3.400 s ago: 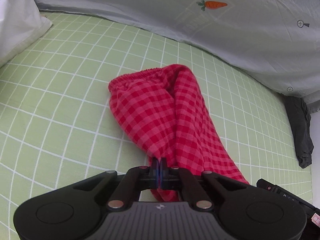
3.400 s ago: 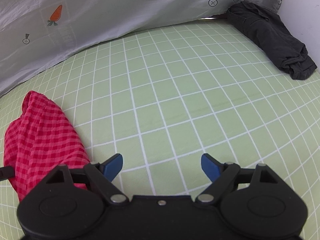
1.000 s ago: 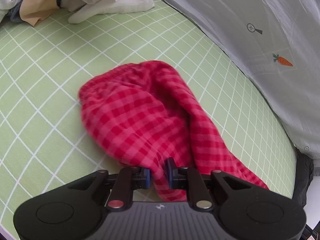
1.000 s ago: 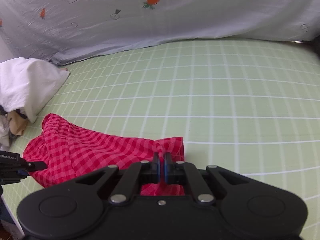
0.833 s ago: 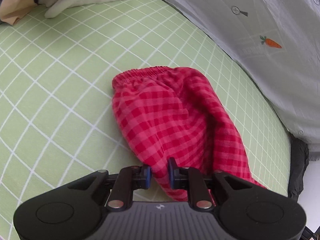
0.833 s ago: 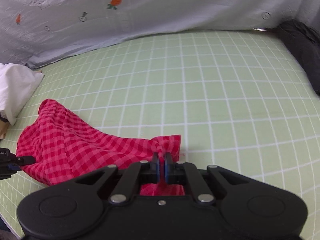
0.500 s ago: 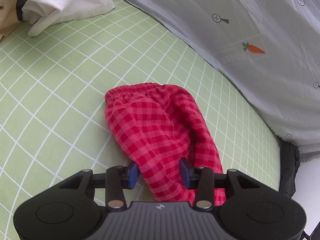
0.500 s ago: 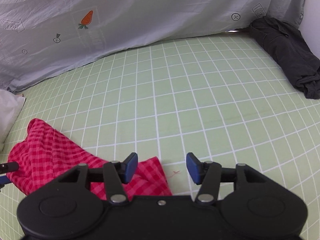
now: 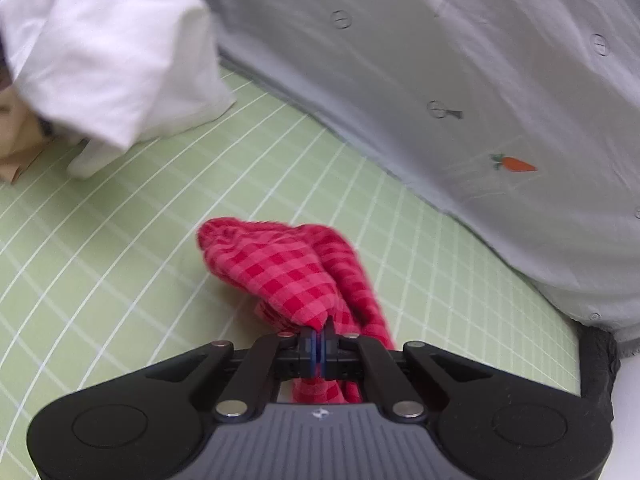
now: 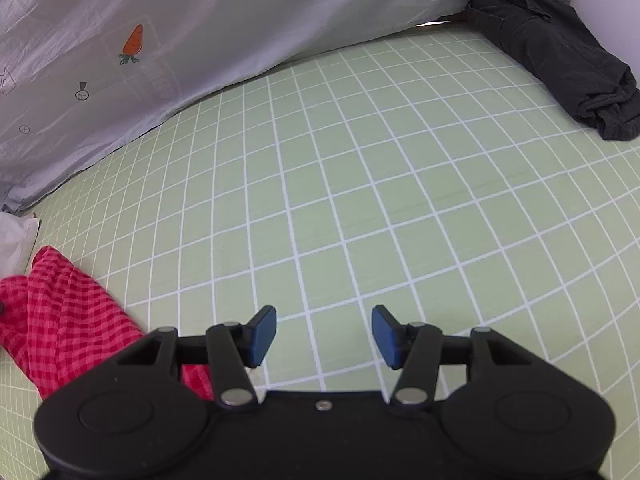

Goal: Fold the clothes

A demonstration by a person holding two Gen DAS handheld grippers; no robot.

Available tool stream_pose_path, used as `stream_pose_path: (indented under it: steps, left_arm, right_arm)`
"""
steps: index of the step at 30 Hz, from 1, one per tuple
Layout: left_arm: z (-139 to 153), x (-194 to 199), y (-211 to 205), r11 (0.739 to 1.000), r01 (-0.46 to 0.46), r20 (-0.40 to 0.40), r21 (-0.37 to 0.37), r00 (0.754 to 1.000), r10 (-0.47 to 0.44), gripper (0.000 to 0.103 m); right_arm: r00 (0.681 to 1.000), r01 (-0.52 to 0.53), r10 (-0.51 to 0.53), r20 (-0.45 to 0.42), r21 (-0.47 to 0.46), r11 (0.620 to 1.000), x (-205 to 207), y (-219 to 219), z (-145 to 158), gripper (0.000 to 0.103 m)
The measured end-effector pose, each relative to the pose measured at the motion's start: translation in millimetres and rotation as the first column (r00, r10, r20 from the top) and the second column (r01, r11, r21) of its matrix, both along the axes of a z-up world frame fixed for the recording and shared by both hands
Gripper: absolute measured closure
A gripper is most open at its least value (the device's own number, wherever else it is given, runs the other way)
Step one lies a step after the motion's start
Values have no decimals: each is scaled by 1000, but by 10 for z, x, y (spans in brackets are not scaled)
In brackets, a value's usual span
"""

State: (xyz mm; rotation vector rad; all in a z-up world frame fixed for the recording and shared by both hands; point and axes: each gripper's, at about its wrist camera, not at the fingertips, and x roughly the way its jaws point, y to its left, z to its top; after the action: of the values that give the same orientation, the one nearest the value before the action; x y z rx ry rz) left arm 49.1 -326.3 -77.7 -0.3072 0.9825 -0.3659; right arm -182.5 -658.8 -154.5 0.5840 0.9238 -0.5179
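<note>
A red checked garment (image 9: 296, 276) lies bunched on the green grid sheet (image 9: 120, 264). My left gripper (image 9: 319, 350) is shut on a fold of its near end, with cloth hanging under the jaws. In the right wrist view the same garment (image 10: 68, 320) lies at the lower left, beside and partly behind the gripper body. My right gripper (image 10: 324, 336) is open and empty over bare sheet (image 10: 360, 200), to the right of the garment.
A grey carrot-print sheet (image 9: 460, 80) hangs along the back, also in the right wrist view (image 10: 180, 32). A white cloth pile (image 9: 100, 48) lies at the far left. A dark garment (image 10: 560, 60) lies at the far right corner.
My left gripper was open around the garment half a second ago and has now shut on a fold. My right gripper let go earlier and has moved right, off the cloth.
</note>
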Motion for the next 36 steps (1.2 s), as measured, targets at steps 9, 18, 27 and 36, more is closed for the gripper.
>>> stream_pose_path:
  steps: [9,18,27,36]
  left_arm:
    - [-69,-616,-1344,857,500,-17,-127,863,-506,100]
    - [-190,-478,-1172,934,348,-73,-78,933,-353,83]
    - [-231,-399,-1008,966,253,-100,-63,961,-258,81]
    - [-197,-296,-571,995,91,-96,-38,991,-94,58]
  right_arm:
    - [999,39,-40,11,13,999,-68,-47,-19,49]
    - [998,51,-52,29,10,999,-13,-18,22,45]
    - [996,-25,27,84,-23,999,321,118,170,26]
    - [986,-112,129,104,-151,982,711,375,348,20]
